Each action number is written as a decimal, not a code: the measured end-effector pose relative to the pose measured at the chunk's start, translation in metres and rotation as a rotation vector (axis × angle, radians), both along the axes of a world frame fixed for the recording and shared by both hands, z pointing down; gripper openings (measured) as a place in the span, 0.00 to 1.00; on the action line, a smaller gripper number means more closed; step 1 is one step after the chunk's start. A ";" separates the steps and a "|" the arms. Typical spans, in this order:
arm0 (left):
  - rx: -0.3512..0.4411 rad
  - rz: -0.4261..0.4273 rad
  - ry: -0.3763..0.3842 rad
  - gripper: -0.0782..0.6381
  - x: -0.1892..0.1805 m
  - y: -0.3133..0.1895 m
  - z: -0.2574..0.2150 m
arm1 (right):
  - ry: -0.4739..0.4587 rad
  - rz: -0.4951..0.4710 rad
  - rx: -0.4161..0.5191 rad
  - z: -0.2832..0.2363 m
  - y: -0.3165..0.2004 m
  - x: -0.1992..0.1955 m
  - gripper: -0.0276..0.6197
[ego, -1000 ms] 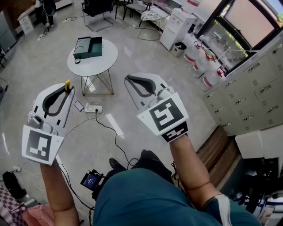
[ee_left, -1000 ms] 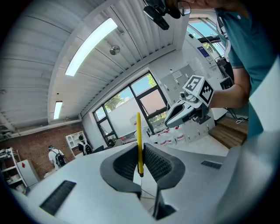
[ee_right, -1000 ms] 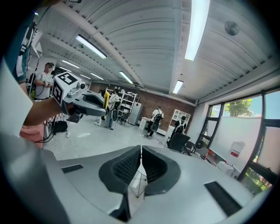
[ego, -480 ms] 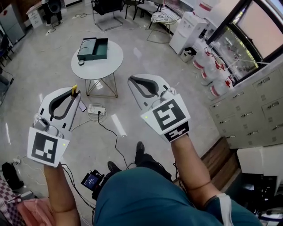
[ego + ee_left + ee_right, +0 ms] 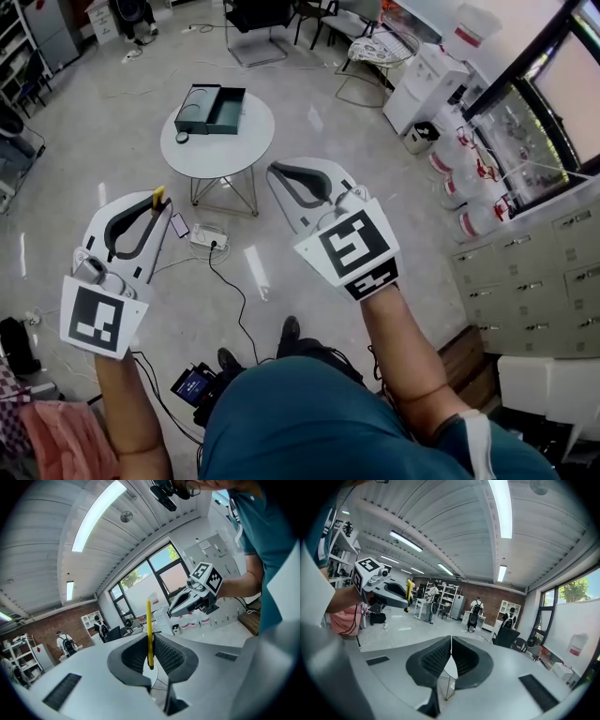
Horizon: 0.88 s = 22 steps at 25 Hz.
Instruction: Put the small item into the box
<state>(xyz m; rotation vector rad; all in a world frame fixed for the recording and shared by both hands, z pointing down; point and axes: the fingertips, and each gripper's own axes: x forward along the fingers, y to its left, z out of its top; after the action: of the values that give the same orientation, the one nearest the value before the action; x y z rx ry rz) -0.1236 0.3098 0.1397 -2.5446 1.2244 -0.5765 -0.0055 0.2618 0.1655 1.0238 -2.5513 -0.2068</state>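
Left gripper view puts the small item [image 5: 149,630], a thin yellow strip, upright between the jaws of your left hand-held gripper [image 5: 150,645]. The jaws are clamped on its lower end, so most of it stands up past the pads. Gripping it low like that looks meant to leave the free end clear to enter the box first, though that is only my reading. In the head view the yellow tip shows at this gripper's nose, left of centre, out over the floor [image 5: 112,122] and nowhere near its goal. Your right hand-held gripper [image 5: 451,641] has its jaws pressed together with nothing between them; it hangs beside the left one, idle by the look of it. The box [image 5: 210,109], dark green and apparently lying open, sits on the round white surface [image 5: 248,141] in the upper left of the head view, well apart from both grippers, with a small dark round object [image 5: 182,138] just beside it. Cables [image 5: 234,309] and a power strip [image 5: 208,234] lie on the floor between you and the surface, so mind your footing as you close the gap
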 end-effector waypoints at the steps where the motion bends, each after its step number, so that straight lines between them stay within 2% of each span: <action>1: 0.001 -0.009 -0.004 0.19 0.004 -0.004 -0.001 | -0.003 -0.010 0.001 -0.001 -0.004 0.003 0.10; 7: -0.010 -0.035 -0.030 0.19 0.035 -0.011 0.003 | -0.025 -0.045 -0.005 0.001 -0.019 0.033 0.10; 11: -0.006 -0.009 -0.047 0.19 0.059 -0.013 0.010 | -0.032 -0.041 -0.031 0.015 -0.022 0.054 0.10; 14: -0.025 0.001 -0.036 0.19 0.072 -0.014 0.013 | -0.037 -0.020 -0.049 0.022 -0.022 0.071 0.10; 17: -0.033 0.013 -0.025 0.19 0.069 -0.030 0.015 | -0.028 0.019 -0.043 0.024 -0.033 0.079 0.10; 22: -0.022 0.111 -0.026 0.19 0.068 -0.072 0.018 | -0.021 0.102 -0.043 0.018 -0.060 0.083 0.10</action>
<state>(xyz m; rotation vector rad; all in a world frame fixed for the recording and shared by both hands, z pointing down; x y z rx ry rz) -0.0558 0.2378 0.1580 -2.5956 1.0656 -0.5992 0.0776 0.2017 0.1835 1.1416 -2.5025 -0.1141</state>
